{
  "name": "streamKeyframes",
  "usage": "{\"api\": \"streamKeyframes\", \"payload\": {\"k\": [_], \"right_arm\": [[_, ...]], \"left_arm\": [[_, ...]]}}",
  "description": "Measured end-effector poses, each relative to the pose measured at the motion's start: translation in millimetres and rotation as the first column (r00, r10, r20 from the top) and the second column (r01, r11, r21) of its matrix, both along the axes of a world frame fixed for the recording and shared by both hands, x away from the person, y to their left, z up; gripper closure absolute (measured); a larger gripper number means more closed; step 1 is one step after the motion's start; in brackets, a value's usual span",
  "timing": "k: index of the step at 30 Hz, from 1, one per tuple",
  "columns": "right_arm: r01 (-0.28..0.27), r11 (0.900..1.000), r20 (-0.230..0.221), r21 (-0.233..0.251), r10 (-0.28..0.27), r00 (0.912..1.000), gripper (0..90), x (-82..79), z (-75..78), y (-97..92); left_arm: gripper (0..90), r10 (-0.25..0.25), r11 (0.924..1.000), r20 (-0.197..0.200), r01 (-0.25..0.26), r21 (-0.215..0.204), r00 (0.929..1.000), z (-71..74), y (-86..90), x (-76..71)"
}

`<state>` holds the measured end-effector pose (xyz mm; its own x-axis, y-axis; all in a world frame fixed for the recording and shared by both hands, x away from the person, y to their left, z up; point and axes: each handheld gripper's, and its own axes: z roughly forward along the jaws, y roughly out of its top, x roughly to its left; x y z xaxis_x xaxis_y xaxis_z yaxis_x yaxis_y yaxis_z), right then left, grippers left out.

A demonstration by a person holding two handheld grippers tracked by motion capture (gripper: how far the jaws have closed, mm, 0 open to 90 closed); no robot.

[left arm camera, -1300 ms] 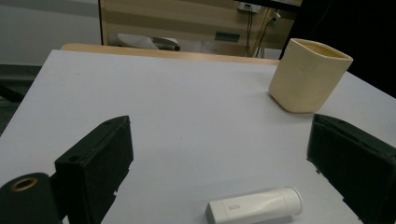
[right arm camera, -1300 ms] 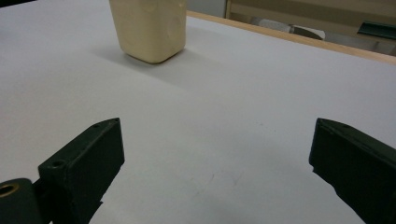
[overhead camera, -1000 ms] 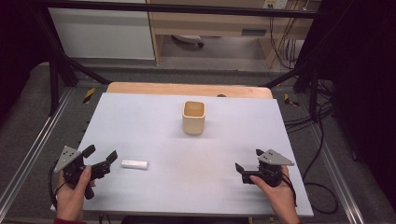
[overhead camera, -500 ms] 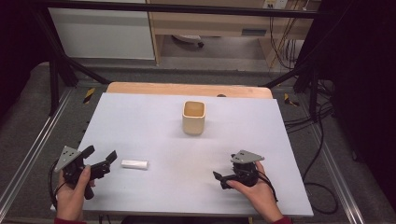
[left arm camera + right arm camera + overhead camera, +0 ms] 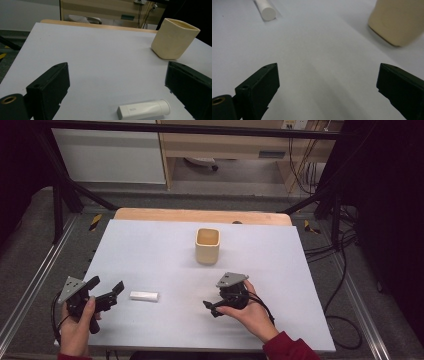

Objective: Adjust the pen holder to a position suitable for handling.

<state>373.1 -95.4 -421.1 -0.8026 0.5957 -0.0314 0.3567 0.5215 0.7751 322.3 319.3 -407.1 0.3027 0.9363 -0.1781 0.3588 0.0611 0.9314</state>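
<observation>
A small white tube (image 5: pixel 144 296) lies flat on the pale table (image 5: pixel 150 255), front left of centre. It appears close ahead in the left gripper view (image 5: pixel 143 110) and far ahead in the right gripper view (image 5: pixel 265 10). My left gripper (image 5: pixel 106 291) is open just left of the tube, jaws wide apart and empty. My right gripper (image 5: pixel 212 308) is open near the front middle, pointing left toward the tube, well short of it. A cream square cup (image 5: pixel 207 245) stands upright at the table's middle back, also in the gripper views (image 5: pixel 173 38) (image 5: pixel 398 21).
A wooden strip (image 5: pixel 200 215) runs along the table's far edge. Black frame bars and metal rails flank the table, and cables (image 5: pixel 340 270) hang at the right. A cabinet (image 5: pixel 110 150) stands behind.
My right gripper has swung from the front right of the table leftward to the front middle and now points at the tube. The left gripper, tube and cup have stayed put.
</observation>
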Motion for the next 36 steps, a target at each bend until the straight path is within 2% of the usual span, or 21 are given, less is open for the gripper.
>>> {"api": "streamKeyframes", "payload": {"k": [1,8,18,23,30,36], "right_arm": [[-0.019,0.9997,0.002,-0.014,0.019,0.9998,5.0,2.8,2.9,9.1],[-0.076,0.9957,0.01,-0.052,0.077,0.997,4.4,8.7,6.0,35.9],[-0.138,0.9874,-0.014,-0.079,0.137,0.9905,4.3,16.0,4.1,69.4],[-0.182,0.9783,-0.032,-0.099,0.18,0.9832,5.3,21.4,2.0,92.7],[-0.227,0.9703,-0.033,-0.083,0.225,0.9737,8.8,23.9,0.1,116.9],[-0.27,0.9608,-0.038,-0.063,0.268,0.9627,18.0,25.2,-7.1,133.7]], "left_arm": [[4.6,0.001,1.0,0.003,-0.001,0.001,1.0,0.1,0.0,-0.2],[4.6,0.006,1.0,-0.001,-0.006,0.001,1.0,-0.3,0.9,0.4],[4.6,0.011,0.9999,-0.007,-0.011,0.012,0.9999,-1.0,0.9,1.1],[4.7,0.019,0.9996,-0.013,-0.019,0.02,0.9997,-1.5,1.5,1.6],[4.7,0.021,0.9996,-0.015,-0.021,0.021,0.9997,-1.8,1.6,2.1],[4.9,0.019,0.9995,-0.016,-0.018,0.025,0.9997,-1.9,1.3,2.4]]}}
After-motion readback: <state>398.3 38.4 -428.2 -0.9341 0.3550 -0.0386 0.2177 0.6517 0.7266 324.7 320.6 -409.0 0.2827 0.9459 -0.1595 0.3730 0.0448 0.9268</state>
